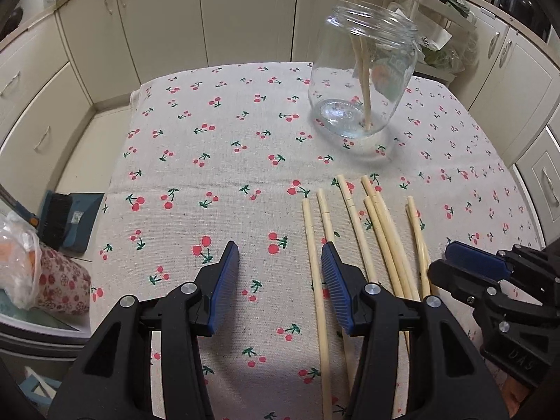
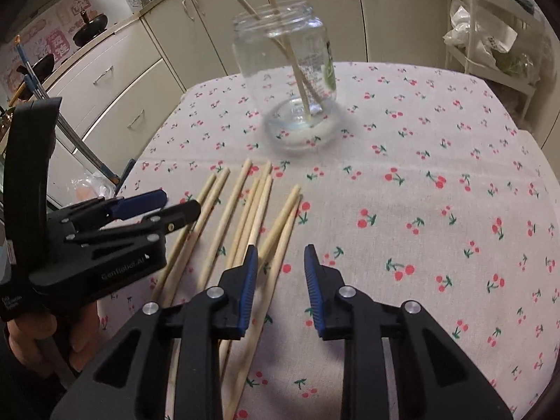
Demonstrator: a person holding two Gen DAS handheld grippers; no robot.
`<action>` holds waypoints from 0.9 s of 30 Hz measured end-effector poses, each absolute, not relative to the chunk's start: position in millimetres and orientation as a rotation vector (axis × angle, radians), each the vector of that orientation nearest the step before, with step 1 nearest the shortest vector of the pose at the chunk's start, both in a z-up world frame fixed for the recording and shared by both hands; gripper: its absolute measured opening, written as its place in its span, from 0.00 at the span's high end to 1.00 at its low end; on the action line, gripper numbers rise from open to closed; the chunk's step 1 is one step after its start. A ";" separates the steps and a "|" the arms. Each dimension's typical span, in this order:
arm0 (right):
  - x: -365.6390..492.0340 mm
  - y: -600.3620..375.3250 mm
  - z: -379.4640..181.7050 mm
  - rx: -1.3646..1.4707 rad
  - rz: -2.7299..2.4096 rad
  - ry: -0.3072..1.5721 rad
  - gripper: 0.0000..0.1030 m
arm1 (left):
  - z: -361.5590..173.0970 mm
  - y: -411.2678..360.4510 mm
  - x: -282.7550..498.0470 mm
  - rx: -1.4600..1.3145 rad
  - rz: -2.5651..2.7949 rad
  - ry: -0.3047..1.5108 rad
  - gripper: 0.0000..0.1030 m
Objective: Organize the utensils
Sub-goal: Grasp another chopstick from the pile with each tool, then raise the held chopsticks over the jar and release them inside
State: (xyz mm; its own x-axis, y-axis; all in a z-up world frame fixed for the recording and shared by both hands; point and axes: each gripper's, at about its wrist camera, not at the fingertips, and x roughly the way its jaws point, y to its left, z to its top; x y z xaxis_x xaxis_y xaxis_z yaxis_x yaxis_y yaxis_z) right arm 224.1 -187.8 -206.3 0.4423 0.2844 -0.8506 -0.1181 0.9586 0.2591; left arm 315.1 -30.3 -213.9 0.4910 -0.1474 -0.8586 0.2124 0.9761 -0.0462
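Your left gripper (image 1: 280, 273) and right gripper (image 2: 280, 273) both gape wide and empty above the loose chopsticks (image 2: 245, 217), which lie fanned toward the glass jar (image 1: 364, 73) already holding two, presumably the collection point. A cherry-print tablecloth (image 1: 210, 161) covers the table; cream kitchen cabinets (image 1: 105, 35) surround it.

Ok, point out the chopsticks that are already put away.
The pair standing in the glass jar: those chopsticks lean upright inside it, tips on its bottom. The rest lie flat on the cloth near the tongs.
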 end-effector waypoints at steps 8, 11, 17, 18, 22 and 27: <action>234.2 -170.3 -211.2 0.017 0.223 1.061 0.75 | -215.7 -42.5 317.6 0.135 -0.212 1.020 0.60; 239.4 -167.8 -212.4 -0.037 0.212 1.052 0.88 | -214.9 -51.1 316.1 0.154 -0.240 1.015 0.82; 241.8 -197.5 -212.6 0.037 0.222 1.087 0.93 | -213.6 -47.9 317.7 0.098 -0.313 1.049 0.95; 242.8 -198.2 -212.5 0.044 0.228 1.095 0.93 | -213.5 -45.7 319.9 0.080 -0.321 1.062 0.95; 247.9 -187.9 -211.2 -0.040 0.234 1.104 0.93 | -213.3 -45.9 328.9 0.062 -0.324 1.106 0.95; 246.4 -184.9 -211.5 -0.070 0.247 1.095 0.94 | -212.5 -59.2 332.5 0.138 -0.312 1.107 0.96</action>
